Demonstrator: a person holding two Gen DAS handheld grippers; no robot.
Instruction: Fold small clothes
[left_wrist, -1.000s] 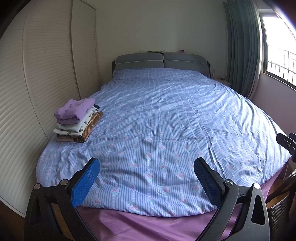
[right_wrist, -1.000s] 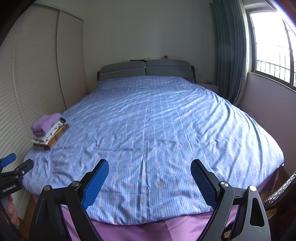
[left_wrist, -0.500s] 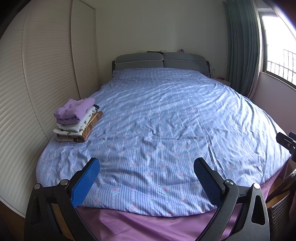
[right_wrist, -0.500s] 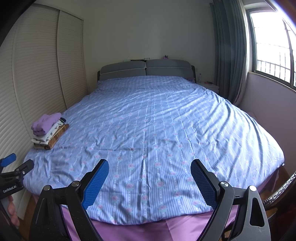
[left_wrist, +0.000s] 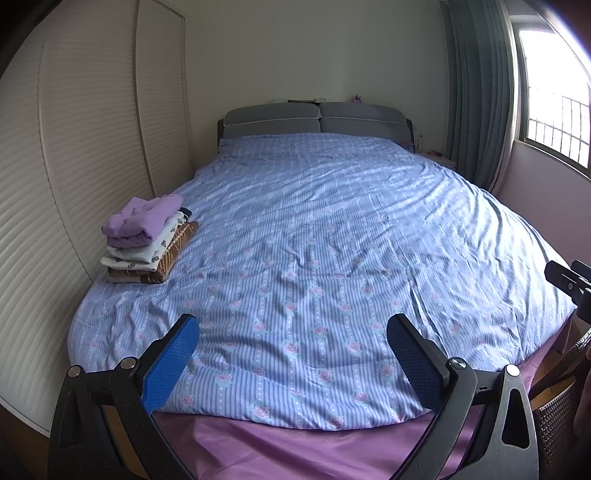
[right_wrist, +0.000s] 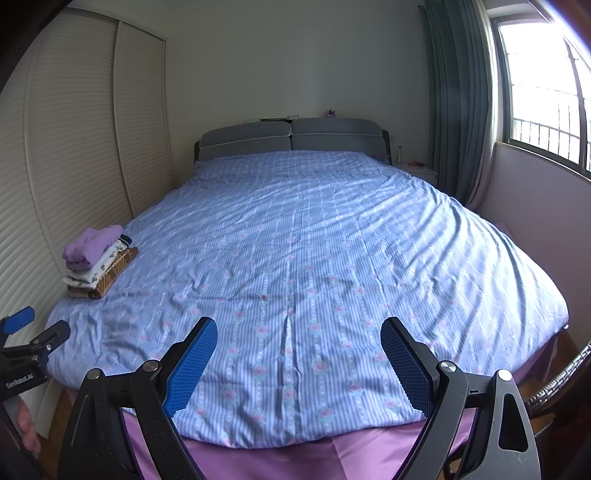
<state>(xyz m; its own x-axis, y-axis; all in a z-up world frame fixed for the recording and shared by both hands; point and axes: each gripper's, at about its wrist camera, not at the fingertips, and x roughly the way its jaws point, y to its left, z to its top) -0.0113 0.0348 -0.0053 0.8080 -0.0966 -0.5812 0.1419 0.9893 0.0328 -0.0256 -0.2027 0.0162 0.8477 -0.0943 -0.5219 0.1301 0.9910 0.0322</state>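
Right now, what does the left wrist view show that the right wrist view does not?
Only the left wrist view shows the right claw's dark tip at its right edge. Only the right wrist view shows the left claw's blue tip at its left edge, with fingers below it. Both show the blue floral bedcover, the stack of folded clothes near the louvred wardrobe, the grey headboard, and open, empty claws.
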